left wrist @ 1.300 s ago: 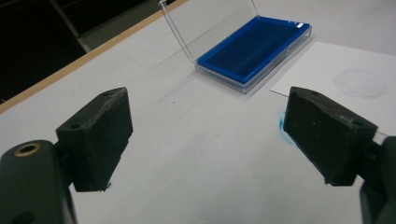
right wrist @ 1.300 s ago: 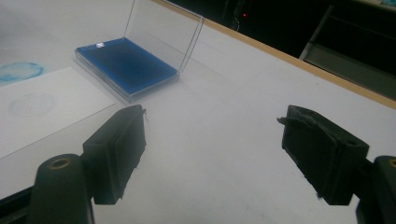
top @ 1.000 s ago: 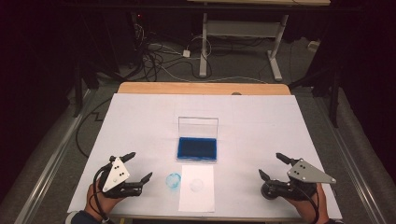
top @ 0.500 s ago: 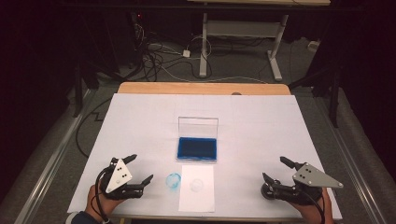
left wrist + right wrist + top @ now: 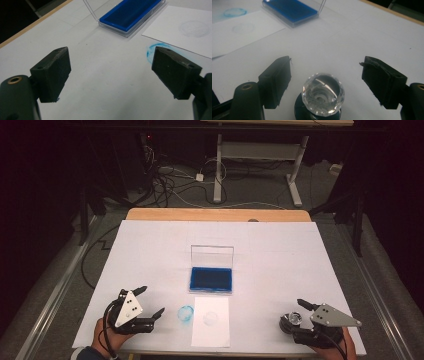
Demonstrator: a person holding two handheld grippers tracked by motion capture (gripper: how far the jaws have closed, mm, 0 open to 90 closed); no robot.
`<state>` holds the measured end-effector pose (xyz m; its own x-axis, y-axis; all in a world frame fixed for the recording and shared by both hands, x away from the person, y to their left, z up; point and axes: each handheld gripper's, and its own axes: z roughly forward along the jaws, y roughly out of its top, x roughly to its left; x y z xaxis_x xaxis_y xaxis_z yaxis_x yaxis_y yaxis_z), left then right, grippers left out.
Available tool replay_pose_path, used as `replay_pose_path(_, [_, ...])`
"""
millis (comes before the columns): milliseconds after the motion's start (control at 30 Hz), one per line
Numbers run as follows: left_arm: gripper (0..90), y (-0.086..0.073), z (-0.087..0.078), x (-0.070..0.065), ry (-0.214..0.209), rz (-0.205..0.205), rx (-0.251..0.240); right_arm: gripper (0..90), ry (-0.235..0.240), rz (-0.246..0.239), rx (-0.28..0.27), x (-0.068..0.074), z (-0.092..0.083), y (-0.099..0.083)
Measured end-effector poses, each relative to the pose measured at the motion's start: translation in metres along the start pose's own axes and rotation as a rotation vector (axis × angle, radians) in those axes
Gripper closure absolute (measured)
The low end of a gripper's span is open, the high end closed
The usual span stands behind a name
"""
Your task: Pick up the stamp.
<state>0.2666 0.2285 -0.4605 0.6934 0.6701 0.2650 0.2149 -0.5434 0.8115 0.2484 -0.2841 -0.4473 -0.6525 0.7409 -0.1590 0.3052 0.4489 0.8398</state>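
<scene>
Now the left tongs [image 5: 149, 302] rest at the near left of the counter [image 5: 150, 245]. They gape wide with nothing between them, as the left gripper view shows. Just to their right is a blue ring of ink [image 5: 185, 313] stamped on the counter. Next to it lies a white sheet of paper [image 5: 211, 335] with a faint round mark [image 5: 210, 318] on it. Just behind the paper sits the blue ink pad [image 5: 210, 279] with its clear lid [image 5: 212, 255] standing up.

At the near right, the right tongs [image 5: 300, 312] have just begun to close a little. The stamp with the glass knob [image 5: 323, 93] stands between the two sides of the right tongs, but there are gaps on both sides, so they do not squeeze it yet. The stamp stands on the counter, well apart from the paper and the pad. The right hand has also slid a bit nearer to the near edge than it was a moment ago.

I think this means the grab on the stamp is just starting. Nothing stands between the stamp and the ink pad. The upright lid is on the pad's far side, so it should not get in the way.
</scene>
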Motion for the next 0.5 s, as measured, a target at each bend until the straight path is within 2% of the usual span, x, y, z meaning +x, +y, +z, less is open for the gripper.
replay_pose_path(67, [14.6, 0.0, 0.0, 0.0, -0.001, 0.0, 0.0, 24.9, 0.008, -0.009, 0.018, -0.001, 0.002, -0.002])
replay_pose_path(333, [14.6, -0.001, 0.0, 0.0, -0.004, 0.0, -0.005, 32.3, 0.035, 0.015, 0.071, -0.008, 0.004, -0.01])
replay_pose_path(500, [14.6, 0.0, 0.0, -0.001, -0.007, 0.006, -0.001, 33.6, 0.041, 0.033, 0.096, -0.012, 0.005, -0.015])
